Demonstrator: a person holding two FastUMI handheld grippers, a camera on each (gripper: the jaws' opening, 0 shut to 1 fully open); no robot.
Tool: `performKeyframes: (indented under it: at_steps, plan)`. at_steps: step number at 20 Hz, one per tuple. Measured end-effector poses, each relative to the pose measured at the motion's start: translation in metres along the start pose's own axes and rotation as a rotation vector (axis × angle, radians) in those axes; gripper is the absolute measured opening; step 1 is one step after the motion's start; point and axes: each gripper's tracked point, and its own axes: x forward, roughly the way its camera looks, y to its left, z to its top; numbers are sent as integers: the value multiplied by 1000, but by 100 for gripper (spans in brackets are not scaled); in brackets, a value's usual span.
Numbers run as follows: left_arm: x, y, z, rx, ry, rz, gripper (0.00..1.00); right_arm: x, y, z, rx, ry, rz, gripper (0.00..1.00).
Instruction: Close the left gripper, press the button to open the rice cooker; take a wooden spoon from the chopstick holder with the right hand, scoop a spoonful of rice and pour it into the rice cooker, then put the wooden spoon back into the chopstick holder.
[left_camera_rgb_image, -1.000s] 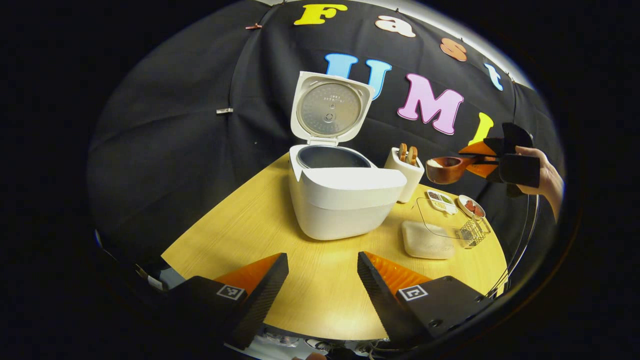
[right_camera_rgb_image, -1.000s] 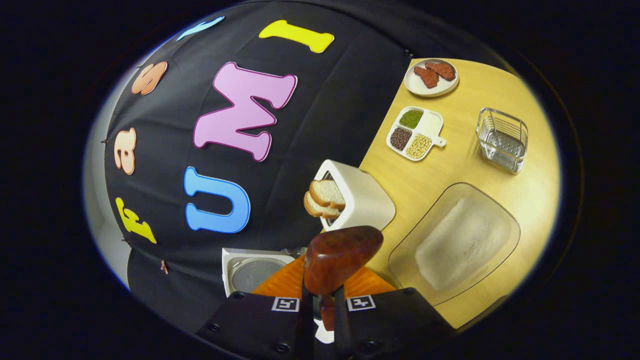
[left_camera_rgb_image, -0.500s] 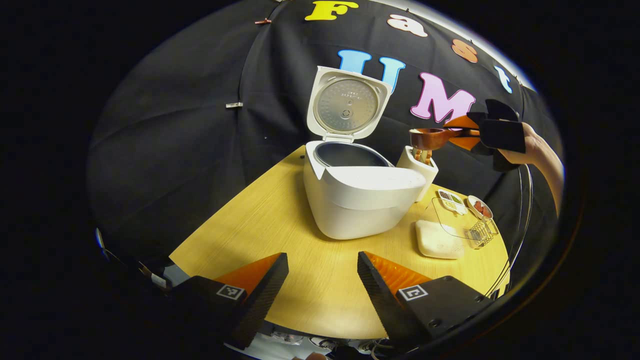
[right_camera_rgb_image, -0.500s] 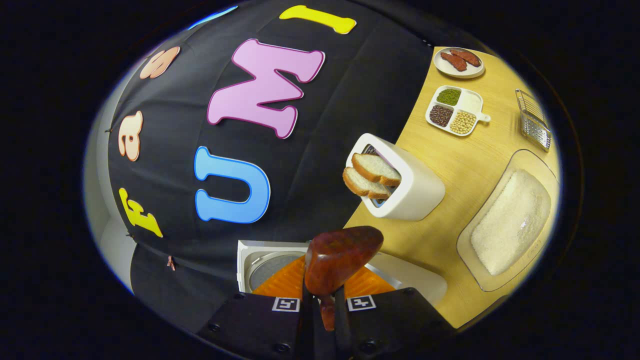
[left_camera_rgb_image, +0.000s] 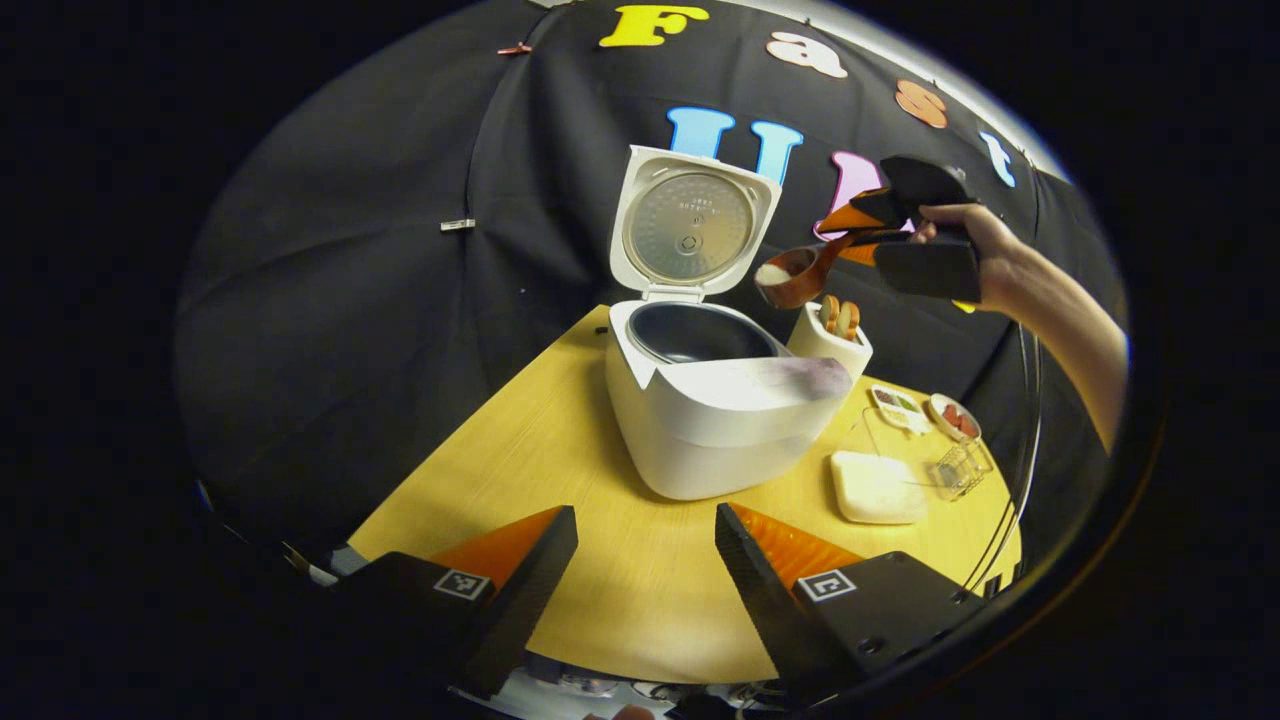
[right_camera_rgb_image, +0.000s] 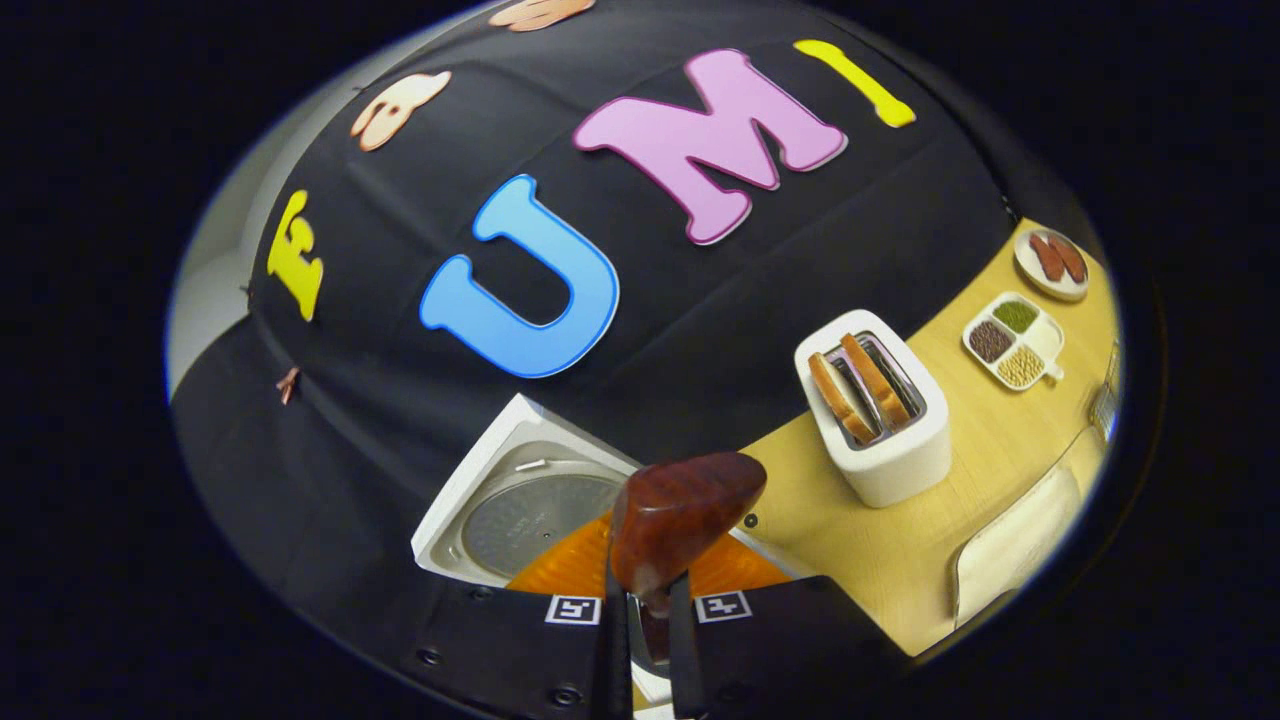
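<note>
In the left gripper view, my left gripper (left_camera_rgb_image: 645, 560) waits low over the table (left_camera_rgb_image: 520, 450), jaws spread and empty. The rice cooker (left_camera_rgb_image: 715, 400) stands open, so the button step is done. My right gripper (left_camera_rgb_image: 850, 235) holds the wooden spoon (left_camera_rgb_image: 790, 280), rice in its bowl, above the pot's right edge.

In the right gripper view, the right jaws pinch the spoon's handle; tipping has probably begun. Pouring and returning the spoon remain.
</note>
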Motion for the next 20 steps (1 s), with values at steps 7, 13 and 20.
performKeyframes:
  at_steps: [7, 13, 20]
  plan:
    - [-16, 5, 14, 10, -51, 23, 96, 20, 13, -32, -302, -21, 43, 19]
    - [-22, 11, 8, -8, -39, 48, 98, 19, 19, -69, -610, -25, 130, 19]
    - [-27, 12, 4, -19, -37, 55, 96, 5, 41, -104, -823, 1, 274, 14]
